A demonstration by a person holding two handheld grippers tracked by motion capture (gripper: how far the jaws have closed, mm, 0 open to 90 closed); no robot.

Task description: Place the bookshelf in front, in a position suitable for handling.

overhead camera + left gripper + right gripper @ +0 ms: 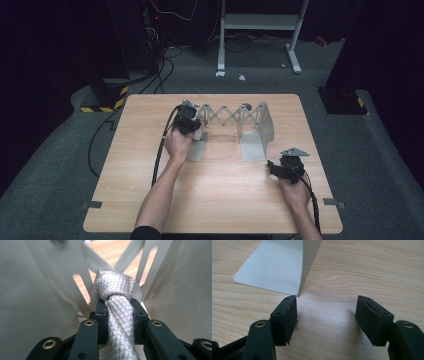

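Black pads of my left gripper [120, 315] pinch one white knotted rope [117, 293], pressed in on both sides just below the knot.

Counting what I see: one rope, one pale expanding rack [235, 120] with two upright end plates and a scissor lattice between them, one wooden table [220, 200], two grippers, two hands. From the high view my left gripper [187, 120] sits at the rack's left end, far side of the table, while my right gripper [275, 167] rests near the table's right edge, just beside the rack's right foot plate. That view is too small to show the rope; my left gripper view shows its diamond weave and the rack's slotted walls close around it. My right gripper view shows my right jaws spread wide over bare wood, nothing between them, one corner of the foot plate [274, 267] just beyond the left pad.
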